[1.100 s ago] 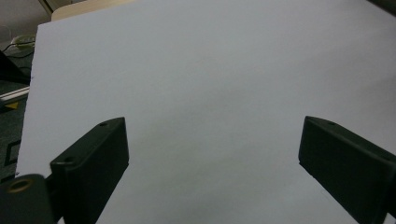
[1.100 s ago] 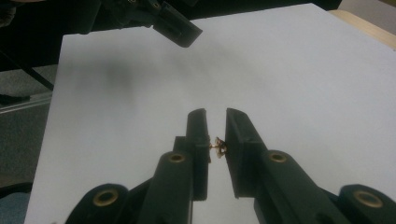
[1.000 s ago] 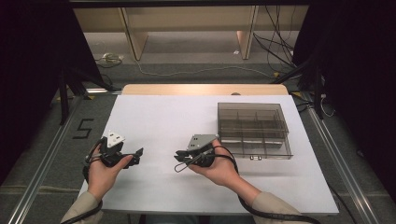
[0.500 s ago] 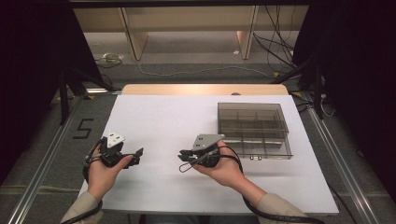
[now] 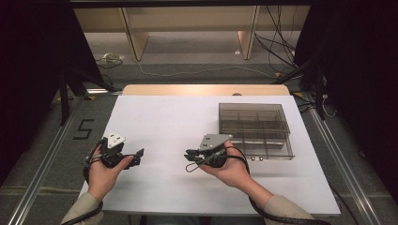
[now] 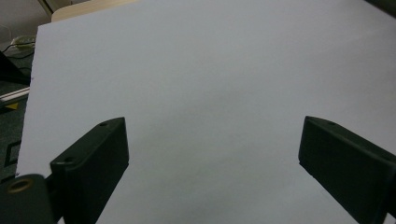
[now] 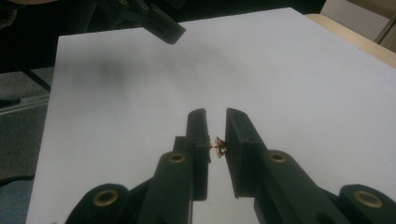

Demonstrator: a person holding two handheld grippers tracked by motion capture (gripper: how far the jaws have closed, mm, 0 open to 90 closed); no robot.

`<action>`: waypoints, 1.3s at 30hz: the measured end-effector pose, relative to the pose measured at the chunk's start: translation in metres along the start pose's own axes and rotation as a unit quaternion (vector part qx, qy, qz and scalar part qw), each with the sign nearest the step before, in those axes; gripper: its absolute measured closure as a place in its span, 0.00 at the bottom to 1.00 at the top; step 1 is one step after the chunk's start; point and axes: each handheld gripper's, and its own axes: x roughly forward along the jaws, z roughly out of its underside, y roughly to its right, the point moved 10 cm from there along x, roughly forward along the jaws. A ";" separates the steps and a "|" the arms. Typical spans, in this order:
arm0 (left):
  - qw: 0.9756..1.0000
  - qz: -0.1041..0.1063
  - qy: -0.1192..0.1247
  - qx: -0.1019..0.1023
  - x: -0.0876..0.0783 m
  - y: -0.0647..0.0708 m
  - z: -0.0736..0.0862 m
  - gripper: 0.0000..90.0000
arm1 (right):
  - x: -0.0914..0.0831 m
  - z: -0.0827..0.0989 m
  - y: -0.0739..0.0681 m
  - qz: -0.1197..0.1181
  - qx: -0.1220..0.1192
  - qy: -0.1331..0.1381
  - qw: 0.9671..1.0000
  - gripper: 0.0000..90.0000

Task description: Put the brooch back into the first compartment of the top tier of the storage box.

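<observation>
Beige sleeves [image 5: 281, 206] are worn on both forearms. Each gripper, left [image 5: 136, 153] and right [image 5: 191, 154], is built of black parts, topped by a grey three-cornered plate [image 5: 214, 140] and trailed by a black cable [image 5: 277, 216]. Brass-ringed screw holes [image 7: 177, 157] are set behind the flat black pads [image 6: 95, 154].

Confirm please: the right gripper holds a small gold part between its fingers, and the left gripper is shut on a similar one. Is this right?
Not quite. The right gripper does pinch a small gold part between its fingers. The left gripper holds nothing: the left gripper view shows its fingers spread wide apart, with bare white table between them.
</observation>
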 end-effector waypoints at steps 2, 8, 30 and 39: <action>1.000 0.000 -0.001 0.001 0.000 0.000 0.000 0.09 | -0.002 0.001 0.001 0.002 0.001 0.000 1.000 0.90; 1.000 0.000 0.000 -0.001 0.000 0.000 0.000 0.09 | -0.006 0.001 0.004 0.007 0.001 0.003 1.000 0.90; 1.000 0.000 0.001 -0.001 0.000 0.000 -0.001 0.09 | -0.019 0.005 0.011 0.017 0.005 0.005 1.000 0.90; 1.000 0.001 0.002 -0.002 0.000 0.001 -0.001 0.09 | -0.022 0.006 0.012 0.019 0.007 0.006 1.000 0.90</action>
